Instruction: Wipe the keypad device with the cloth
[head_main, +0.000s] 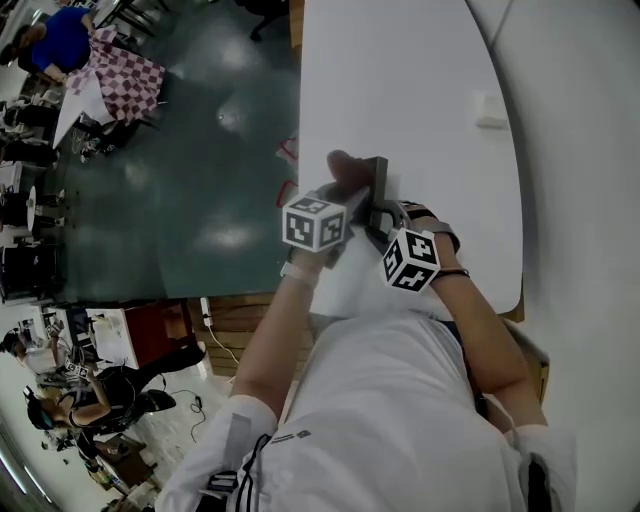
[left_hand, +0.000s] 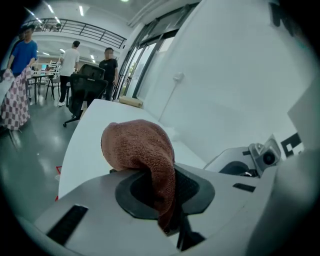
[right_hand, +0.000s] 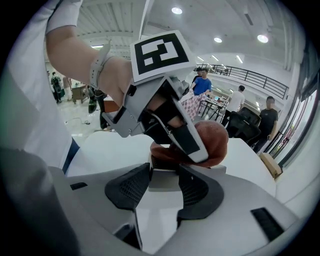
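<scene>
My left gripper (head_main: 347, 196) is shut on a brown terry cloth (left_hand: 140, 146), which bulges up out of its jaws and hangs down between them. The cloth (right_hand: 216, 142) rests against the top of the keypad device (right_hand: 163, 178), a flat grey slab. My right gripper (right_hand: 162, 186) is shut on that slab's near end. In the head view the device (head_main: 378, 178) stands on edge over the white table (head_main: 400, 80), with the cloth (head_main: 341, 164) at its left and the right gripper (head_main: 380, 216) just below it. The keys are hidden.
The table's curved left edge (head_main: 300, 120) drops to a grey floor with red marks (head_main: 287, 150). A white wall with a small socket (head_main: 490, 108) runs along the right. People, chairs and a checkered cloth (head_main: 125, 80) are far off at the left.
</scene>
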